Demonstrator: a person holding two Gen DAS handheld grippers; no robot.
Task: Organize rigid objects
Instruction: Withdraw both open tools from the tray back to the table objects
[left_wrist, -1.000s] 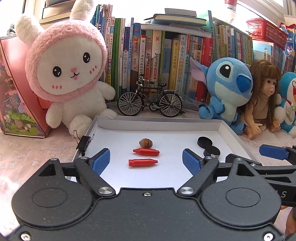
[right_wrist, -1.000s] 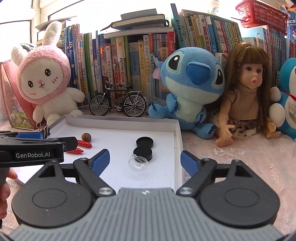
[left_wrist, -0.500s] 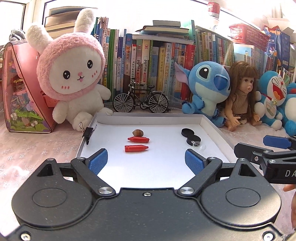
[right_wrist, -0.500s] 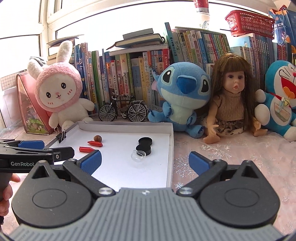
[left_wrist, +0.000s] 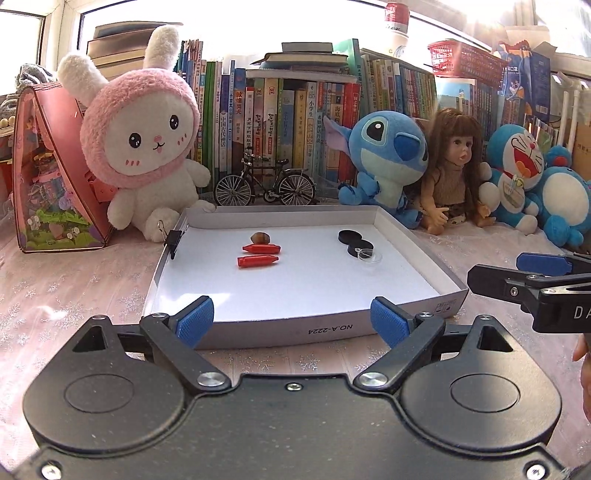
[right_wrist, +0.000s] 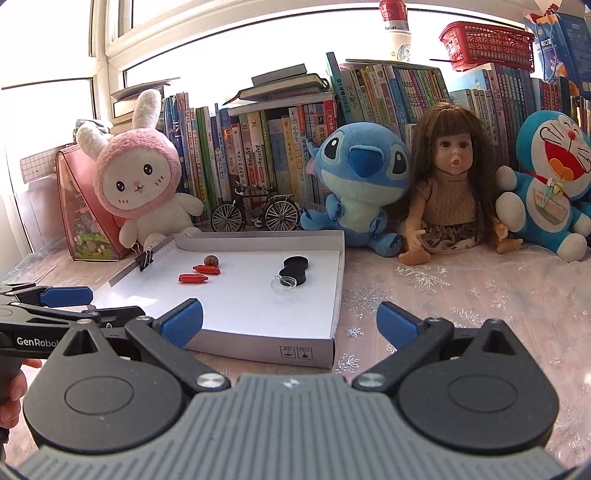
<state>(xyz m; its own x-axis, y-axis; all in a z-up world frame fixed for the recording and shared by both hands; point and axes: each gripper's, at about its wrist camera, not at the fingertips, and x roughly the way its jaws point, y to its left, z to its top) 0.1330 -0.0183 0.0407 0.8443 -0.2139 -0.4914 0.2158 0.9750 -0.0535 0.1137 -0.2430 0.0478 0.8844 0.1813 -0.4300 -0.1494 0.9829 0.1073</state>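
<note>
You've drawn both the left gripper (left_wrist: 291, 320) and right gripper (right_wrist: 290, 320) back from the shallow white cardboard tray (left_wrist: 332, 326), jaws just widened and empty; sorting looks finished.

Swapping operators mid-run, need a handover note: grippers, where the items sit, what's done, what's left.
Left gripper: open, empty; jaws have just been opening, nothing between them. It hangs before the tray's near wall.
Right gripper: open, empty, jaws just opened wider; it is at the tray's near right corner.
White tray: two red pieces side by side with a brown nut just behind them; two black discs and a clear round lid on the right.
Done: all small items lie in the tray, grouped by kind.
Left: nothing visibly outstanding; check with the task owner.
</note>
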